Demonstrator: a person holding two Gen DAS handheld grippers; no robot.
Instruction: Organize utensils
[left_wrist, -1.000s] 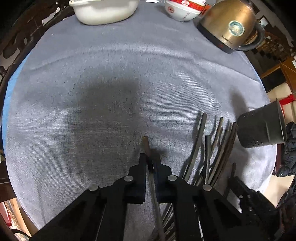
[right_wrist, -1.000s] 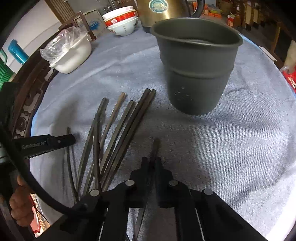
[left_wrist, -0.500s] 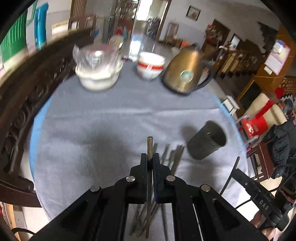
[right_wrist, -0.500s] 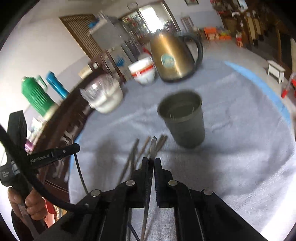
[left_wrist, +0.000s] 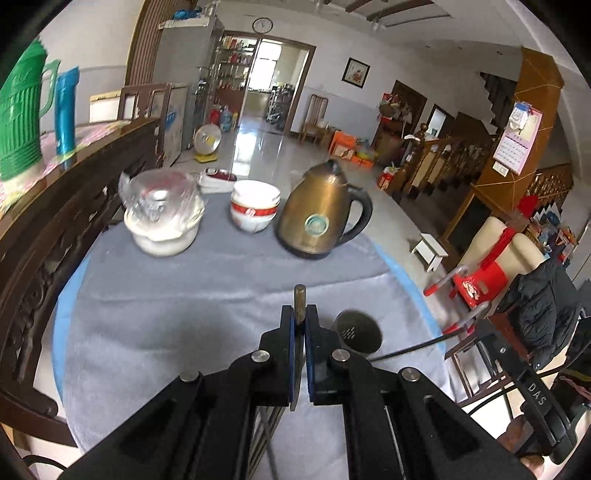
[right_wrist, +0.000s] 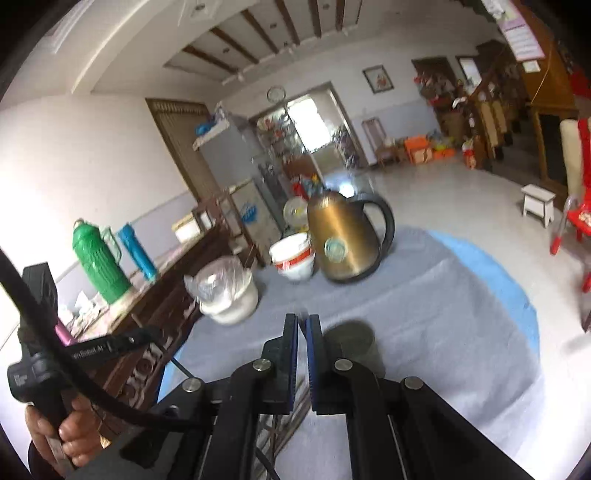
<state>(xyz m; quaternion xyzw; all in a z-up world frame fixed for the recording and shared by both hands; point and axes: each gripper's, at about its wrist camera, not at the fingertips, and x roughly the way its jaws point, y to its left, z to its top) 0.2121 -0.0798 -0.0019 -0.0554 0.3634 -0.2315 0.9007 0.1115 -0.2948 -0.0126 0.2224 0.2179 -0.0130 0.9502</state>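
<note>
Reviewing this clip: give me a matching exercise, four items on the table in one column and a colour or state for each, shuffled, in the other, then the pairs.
Things:
1. kettle
2. stacked bowls
3. utensil holder
4. chopstick

Descriptions:
A. dark grey, perforated, standing on the grey cloth
B. clamped in the left gripper
C. bronze with a black handle
D. white with a red band

Pairs: 1-C, 2-D, 3-A, 4-B
</note>
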